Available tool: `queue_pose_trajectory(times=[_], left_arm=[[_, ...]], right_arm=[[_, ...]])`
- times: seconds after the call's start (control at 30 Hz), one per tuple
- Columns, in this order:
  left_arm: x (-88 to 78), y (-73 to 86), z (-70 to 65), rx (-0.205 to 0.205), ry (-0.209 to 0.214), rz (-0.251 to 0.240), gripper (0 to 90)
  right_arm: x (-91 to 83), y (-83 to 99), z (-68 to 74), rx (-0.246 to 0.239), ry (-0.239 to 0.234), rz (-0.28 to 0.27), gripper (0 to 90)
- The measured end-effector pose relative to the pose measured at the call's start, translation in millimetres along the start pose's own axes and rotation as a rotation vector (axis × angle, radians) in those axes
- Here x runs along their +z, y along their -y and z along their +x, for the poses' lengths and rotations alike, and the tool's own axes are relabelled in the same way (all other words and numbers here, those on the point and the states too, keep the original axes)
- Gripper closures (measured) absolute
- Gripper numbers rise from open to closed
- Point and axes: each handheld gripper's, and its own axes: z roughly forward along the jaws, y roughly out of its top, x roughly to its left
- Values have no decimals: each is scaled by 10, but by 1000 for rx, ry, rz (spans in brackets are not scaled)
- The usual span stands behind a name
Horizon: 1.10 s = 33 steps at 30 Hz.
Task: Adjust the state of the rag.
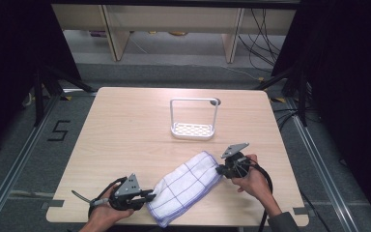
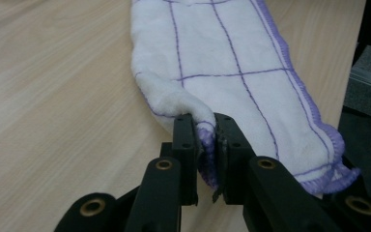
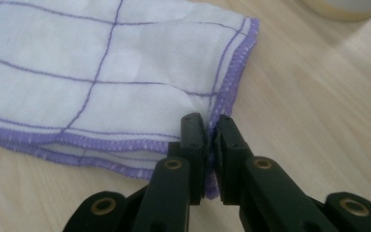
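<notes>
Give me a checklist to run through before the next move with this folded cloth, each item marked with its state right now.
1. Left hand-held gripper pinched on the cloth: ok, its jaws are closed on a purple-stitched corner.
2. Right hand-held gripper pinched on the cloth: ok, its jaws clamp the purple hem at the opposite end.
3. Both grips catch every folded layer: cannot tell, the layers are hidden between the jaws.
4. Cloth lying on the table: ok, though its near end sits at the table's front edge.
5. White rack out of the way: ok, it stands upright, apart from the cloth, farther back on the table.
</notes>
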Motion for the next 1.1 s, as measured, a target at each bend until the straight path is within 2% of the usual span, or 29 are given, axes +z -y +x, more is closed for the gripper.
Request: queue_pose_trajectory(times=[0.03, 0.07, 0.1, 0.17, 0.2, 0.23, 0.3, 0.37, 0.43, 0.47, 0.5, 0.53, 0.6, 0.67, 0.73, 0.8, 0.83, 0.93, 0.97, 1.0, 1.03, 1.07, 1.1], left_arm=[[3, -2, -10, 10, 4, 4, 797], [14, 0, -44, -19, 7, -12, 796], [10, -2, -41, 8, 6, -1, 796], [11, -11, -72, 3, 12, 0, 796], [19, -9, -79, 15, 12, -8, 797], [24, -15, -101, -5, 24, -9, 797], [28, -24, -117, 17, 22, -9, 797], [38, -38, -154, 13, 34, -8, 797], [64, -36, -195, 9, 37, -22, 796], [58, -41, -198, 23, 35, -6, 796], [77, -43, -219, 14, 45, -21, 796], [72, -47, -224, 20, 56, -1, 796], [96, -40, -259, 21, 54, -6, 795], [117, -52, -293, 13, 77, 0, 794], [143, -63, -316, 29, 71, -4, 793], [169, -76, -353, 22, 76, -6, 791], [191, -81, -374, 23, 85, -15, 788], [205, -96, -397, 26, 115, 12, 732], [208, -95, -403, 15, 119, 11, 672], [210, -95, -409, -11, 131, 5, 620], [194, -95, -411, -40, 125, 7, 561], [184, -102, -406, -50, 131, -14, 515], [153, -115, -380, -50, 129, -13, 478]], right_arm=[[-1, -23, -14, -8, -1, 5, 845], [17, -46, -16, -2, 9, -4, 845], [17, -67, -29, -11, 15, 6, 845], [50, -104, -45, -29, 10, -4, 844], [72, -123, -39, -10, 23, -1, 844], [73, -142, -55, -10, 20, 12, 844], [106, -161, -70, -22, 16, 7, 844], [147, -182, -91, -27, 21, -1, 843], [156, -210, -107, -32, 19, 19, 839], [190, -222, -123, -36, 17, 5, 839], [204, -235, -119, -24, 24, 15, 839], [218, -250, -134, -35, 10, 11, 839], [249, -282, -142, -30, 11, 20, 838], [283, -312, -148, -21, 8, 23, 836], [319, -342, -166, -36, 7, 18, 835], [363, -365, -176, -50, 11, 14, 829], [364, -376, -174, -40, 15, 20, 826], [398, -409, -194, -22, 43, -1, 733], [389, -411, -204, -11, 58, -8, 711], [365, -410, -217, 3, 43, -7, 688], [333, -404, -216, 30, 55, -20, 645], [291, -385, -228, 45, 80, -49, 603], [234, -370, -226, 80, 90, -70, 599]])
